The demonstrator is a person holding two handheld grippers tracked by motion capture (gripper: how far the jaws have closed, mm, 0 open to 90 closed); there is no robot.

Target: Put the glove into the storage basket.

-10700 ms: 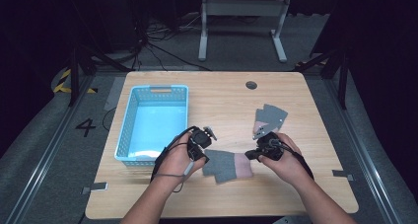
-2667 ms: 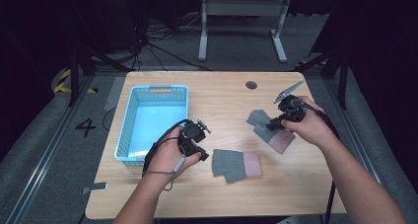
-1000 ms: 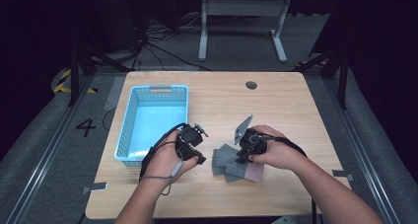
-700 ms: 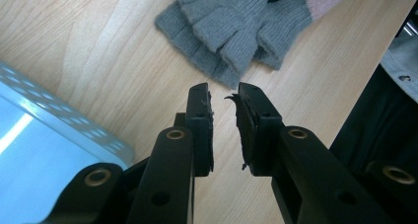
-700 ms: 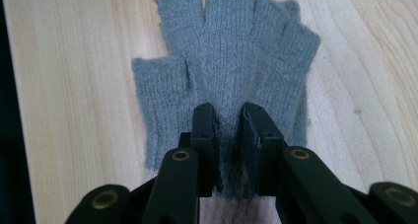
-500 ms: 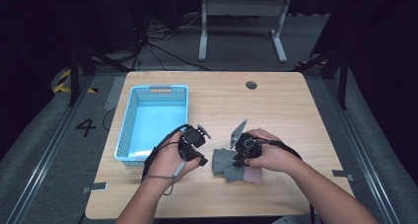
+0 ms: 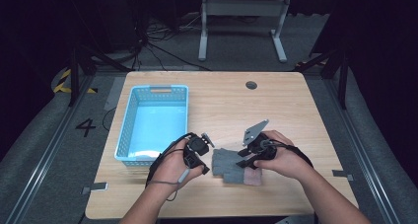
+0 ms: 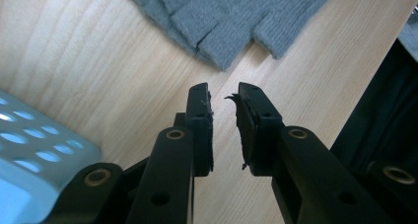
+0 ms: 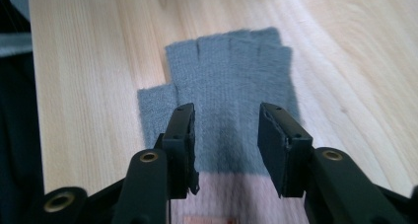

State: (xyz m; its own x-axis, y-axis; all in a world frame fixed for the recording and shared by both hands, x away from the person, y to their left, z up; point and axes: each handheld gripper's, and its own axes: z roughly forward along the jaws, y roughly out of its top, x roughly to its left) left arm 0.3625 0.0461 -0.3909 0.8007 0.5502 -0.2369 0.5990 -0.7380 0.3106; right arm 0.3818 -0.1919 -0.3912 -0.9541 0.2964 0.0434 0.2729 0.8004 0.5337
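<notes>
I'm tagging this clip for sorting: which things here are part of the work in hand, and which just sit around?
In the job:
grey gloves
right gripper, open over them
left gripper, open beside them

Lying about:
blue basket
table

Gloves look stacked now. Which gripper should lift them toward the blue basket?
Right, probably. The right gripper stands open directly over the grey gloves, jaws either side. The left gripper sits beside them over bare table, jaws nearly closed, though nearer the basket.
</notes>
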